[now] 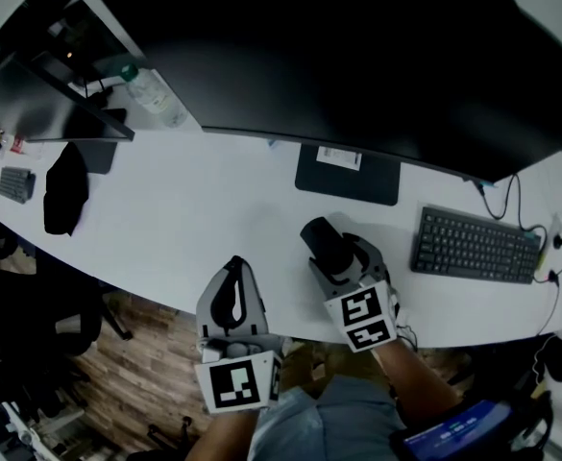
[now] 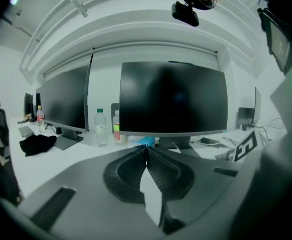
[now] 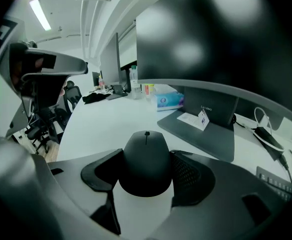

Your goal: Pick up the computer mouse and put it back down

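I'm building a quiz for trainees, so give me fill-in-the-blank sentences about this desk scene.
The black computer mouse sits between the ___ hand's tongs. The left tongs are ___, with nothing between them. In the head view, the clear plastic bottle has a ___ cap.
Missing words: right; shut; green.
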### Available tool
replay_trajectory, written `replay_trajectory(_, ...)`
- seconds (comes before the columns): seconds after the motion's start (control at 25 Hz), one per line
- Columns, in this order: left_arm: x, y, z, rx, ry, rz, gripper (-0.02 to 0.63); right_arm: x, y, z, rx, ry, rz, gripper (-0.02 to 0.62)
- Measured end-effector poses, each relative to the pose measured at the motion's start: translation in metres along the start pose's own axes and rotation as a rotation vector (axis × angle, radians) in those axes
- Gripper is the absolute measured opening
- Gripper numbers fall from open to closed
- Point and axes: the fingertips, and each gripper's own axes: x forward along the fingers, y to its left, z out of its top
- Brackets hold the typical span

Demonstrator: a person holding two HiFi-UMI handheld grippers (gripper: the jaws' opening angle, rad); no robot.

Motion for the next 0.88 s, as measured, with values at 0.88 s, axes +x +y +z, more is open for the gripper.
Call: replay_trajectory(0.88, -0.053, 0.029, 0.103, 0.073, -0.274, 0.034, 0.008, -0.136, 0.039, 0.194, -0.137, -0.433, -0.033, 0.302)
